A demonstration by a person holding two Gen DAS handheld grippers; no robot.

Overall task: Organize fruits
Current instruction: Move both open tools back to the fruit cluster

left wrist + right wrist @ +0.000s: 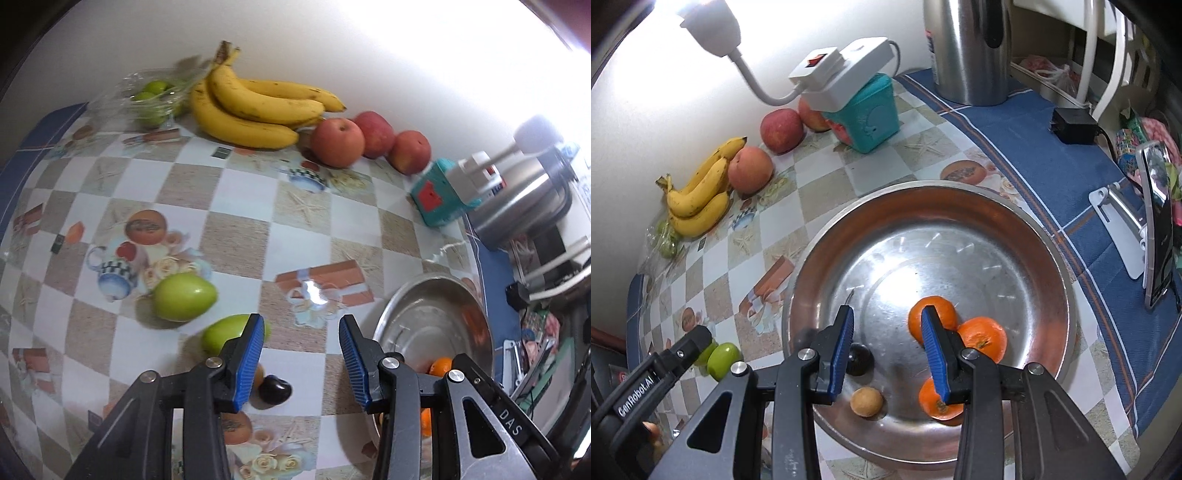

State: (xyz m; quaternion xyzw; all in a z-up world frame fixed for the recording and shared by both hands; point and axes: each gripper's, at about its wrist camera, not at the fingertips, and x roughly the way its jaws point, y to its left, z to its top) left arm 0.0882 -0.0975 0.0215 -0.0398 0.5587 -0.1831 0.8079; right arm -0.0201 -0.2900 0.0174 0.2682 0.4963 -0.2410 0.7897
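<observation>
Fingers of left gripper (302, 334) spread, empty, nearest green fruit (225, 334) just left of its left finger on surface, bowl (402, 306) right; right gripper (887, 328) parted, empty.

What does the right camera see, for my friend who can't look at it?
A metal bowl holds three oranges, a dark round fruit and a small tan one. The right gripper hangs open and empty above it, with bananas and apples by the wall.

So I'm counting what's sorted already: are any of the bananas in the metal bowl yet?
No, the bananas lie on the tablecloth by the wall, well outside the metal bowl, which holds only small round fruits.
</observation>
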